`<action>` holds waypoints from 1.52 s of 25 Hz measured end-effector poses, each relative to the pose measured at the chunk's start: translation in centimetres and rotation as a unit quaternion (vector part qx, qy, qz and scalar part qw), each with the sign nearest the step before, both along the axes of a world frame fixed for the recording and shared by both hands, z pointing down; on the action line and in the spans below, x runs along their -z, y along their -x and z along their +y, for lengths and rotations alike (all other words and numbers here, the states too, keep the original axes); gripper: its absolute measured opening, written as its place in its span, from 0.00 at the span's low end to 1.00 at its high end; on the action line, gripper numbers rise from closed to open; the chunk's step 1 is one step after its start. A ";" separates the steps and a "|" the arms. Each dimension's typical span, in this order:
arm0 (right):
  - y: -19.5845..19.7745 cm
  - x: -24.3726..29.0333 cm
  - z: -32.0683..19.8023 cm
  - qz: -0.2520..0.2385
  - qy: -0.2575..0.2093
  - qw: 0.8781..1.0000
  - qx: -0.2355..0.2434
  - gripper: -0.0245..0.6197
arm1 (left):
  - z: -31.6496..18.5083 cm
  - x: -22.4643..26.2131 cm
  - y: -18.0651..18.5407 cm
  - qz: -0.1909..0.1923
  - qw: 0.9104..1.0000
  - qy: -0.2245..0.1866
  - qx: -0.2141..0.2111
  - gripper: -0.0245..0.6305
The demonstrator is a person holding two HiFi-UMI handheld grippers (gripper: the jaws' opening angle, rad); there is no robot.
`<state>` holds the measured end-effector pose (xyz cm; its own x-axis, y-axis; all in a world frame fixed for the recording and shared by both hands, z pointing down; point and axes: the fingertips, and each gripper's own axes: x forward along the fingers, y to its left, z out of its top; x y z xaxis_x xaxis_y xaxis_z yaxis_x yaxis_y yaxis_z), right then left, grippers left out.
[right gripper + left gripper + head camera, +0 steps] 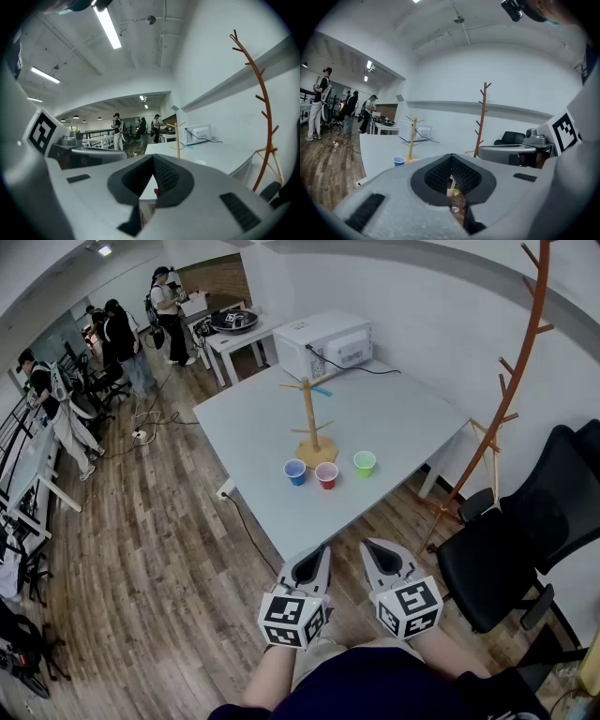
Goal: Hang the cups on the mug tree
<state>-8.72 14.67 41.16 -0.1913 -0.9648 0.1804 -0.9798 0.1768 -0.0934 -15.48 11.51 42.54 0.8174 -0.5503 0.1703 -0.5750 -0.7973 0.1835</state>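
No text, brand, number or sign is legible in any view. The only printed marks are black-and-white square patterns on the marker cubes (292, 620) of the left gripper (317, 554) and right gripper (372, 547); these carry no letters or digits. The microwave (323, 343), at the far end of the worktop (403, 423), has a control panel too small to read.

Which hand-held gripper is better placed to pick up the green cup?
Right, probably. The green cup ends the row on the side of the right hand-held gripper; the left hand-held gripper lines up with the blue cup. Both are shut, empty, short of the table.
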 end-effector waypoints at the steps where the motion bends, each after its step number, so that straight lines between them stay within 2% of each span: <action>1: 0.2 -0.1 0.0 -0.001 0.001 1.000 -0.001 0.08 | 0.0 0.1 0.2 0.000 1.000 -0.002 0.001 0.07; 9: 1.5 -0.4 -0.4 -0.002 0.001 1.000 -0.008 0.08 | -0.7 0.0 1.7 -0.002 1.000 -0.012 0.005 0.07; 18: 5.3 0.2 -1.6 -0.031 -0.022 0.999 0.013 0.08 | -1.7 -0.4 4.7 0.003 1.000 -0.011 0.006 0.07; 25: 7.3 -0.7 -2.0 -0.038 -0.006 0.999 0.028 0.08 | -2.6 -1.2 6.4 -0.002 1.000 -0.008 0.012 0.07; 30: 7.8 -1.0 -3.2 -0.053 -0.002 0.998 0.039 0.08 | -3.4 -1.2 6.9 -0.004 1.000 -0.010 0.020 0.07; 38: 6.4 -0.7 -6.7 -0.044 -0.015 0.997 0.063 0.08 | -6.3 -1.6 6.1 0.010 0.998 -0.010 0.054 0.07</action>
<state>-15.08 7.99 41.89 -0.3255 -0.9366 0.1298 -0.9378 0.3023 -0.1706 -21.63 5.18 44.15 0.7565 -0.6383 0.1423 -0.6539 -0.7348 0.1802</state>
